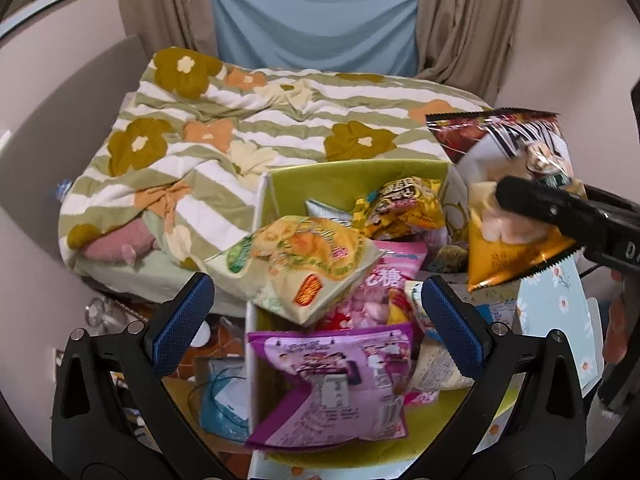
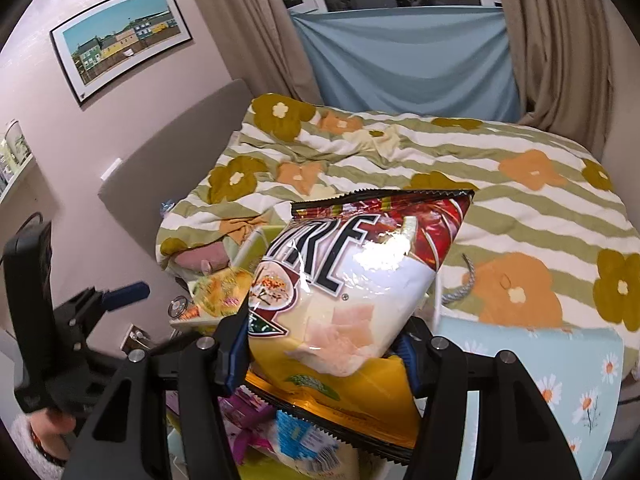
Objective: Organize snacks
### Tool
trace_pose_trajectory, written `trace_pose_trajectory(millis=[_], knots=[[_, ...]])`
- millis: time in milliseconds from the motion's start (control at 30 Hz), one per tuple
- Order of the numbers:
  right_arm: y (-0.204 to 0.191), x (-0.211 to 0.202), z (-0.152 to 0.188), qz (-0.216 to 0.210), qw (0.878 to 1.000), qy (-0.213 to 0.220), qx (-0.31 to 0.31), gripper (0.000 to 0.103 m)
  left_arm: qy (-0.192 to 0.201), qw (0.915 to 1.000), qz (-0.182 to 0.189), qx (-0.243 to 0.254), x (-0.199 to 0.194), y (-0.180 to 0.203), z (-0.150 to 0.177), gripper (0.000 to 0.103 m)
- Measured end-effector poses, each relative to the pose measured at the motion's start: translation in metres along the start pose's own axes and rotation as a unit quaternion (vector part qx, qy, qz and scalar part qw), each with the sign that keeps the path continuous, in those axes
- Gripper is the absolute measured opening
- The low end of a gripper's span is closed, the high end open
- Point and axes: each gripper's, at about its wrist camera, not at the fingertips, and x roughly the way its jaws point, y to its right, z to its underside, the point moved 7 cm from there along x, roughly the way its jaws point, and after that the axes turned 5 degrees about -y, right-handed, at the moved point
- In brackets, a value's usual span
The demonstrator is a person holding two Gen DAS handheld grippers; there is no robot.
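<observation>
My left gripper (image 1: 318, 320) hangs wide open over a green-lined box (image 1: 352, 172) full of snack packets. A pale yellow packet (image 1: 304, 260) lies loose on the pile between the blue pads, which do not touch it. A purple packet (image 1: 340, 376) lies nearer me, with a yellow bag (image 1: 400, 208) and a pink candy bag (image 1: 384, 280) farther back. My right gripper (image 2: 324, 348) is shut on a large red, white and yellow chip bag (image 2: 352, 292), held above the box's right side. The same chip bag (image 1: 512, 200) shows at the right of the left wrist view.
A bed with a green-striped flowered duvet (image 1: 260, 120) lies behind the box. A light blue daisy-print box (image 2: 560, 380) stands at the right. Clutter and a glass object (image 1: 100, 312) sit on the floor to the left. A hand with a fuzzy white cuff (image 2: 36, 440) holds the left gripper.
</observation>
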Motion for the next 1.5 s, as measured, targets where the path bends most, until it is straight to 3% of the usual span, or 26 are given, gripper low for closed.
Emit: trace_pose_trajectory(millis=[200, 267, 333, 367, 500, 733, 1100, 1500], knots=[[-0.019, 0.022, -0.010, 0.001, 1.000, -0.015, -0.023, 0.056, 0.005, 0.9999, -0.010, -0.007, -0.005, -0.017, 0.003, 0.103], [-0.020, 0.030, -0.012, 0.010, 1.000, -0.018, -0.022, 0.067, 0.006, 0.9999, -0.015, -0.002, -0.004, -0.021, 0.006, 0.103], [-0.019, 0.036, -0.012, 0.022, 0.999, -0.015, -0.017, 0.100, 0.006, 0.9998, -0.017, 0.001, -0.002, -0.025, 0.009, 0.103], [-0.018, 0.035, -0.011, 0.027, 0.999, -0.010, -0.014, 0.103, 0.005, 0.9999, -0.014, 0.001, 0.000, -0.027, 0.011, 0.103], [-0.011, 0.030, 0.000, 0.056, 0.998, 0.002, -0.008, 0.103, 0.004, 0.9999, -0.010, 0.000, 0.004, -0.025, 0.019, 0.103], [-0.005, 0.007, 0.015, 0.060, 0.998, 0.019, 0.006, 0.103, 0.015, 0.9997, -0.016, 0.008, -0.015, -0.010, 0.026, 0.103], [-0.002, -0.099, 0.040, 0.075, 0.994, 0.082, 0.009, 0.103, 0.095, 0.9953, 0.002, 0.020, -0.101, 0.055, 0.035, 0.103], [0.025, -0.215, 0.114, 0.200, 0.972, 0.121, 0.028, 0.103, 0.159, 0.9867, 0.026, 0.025, -0.167, 0.116, 0.074, 0.103]])
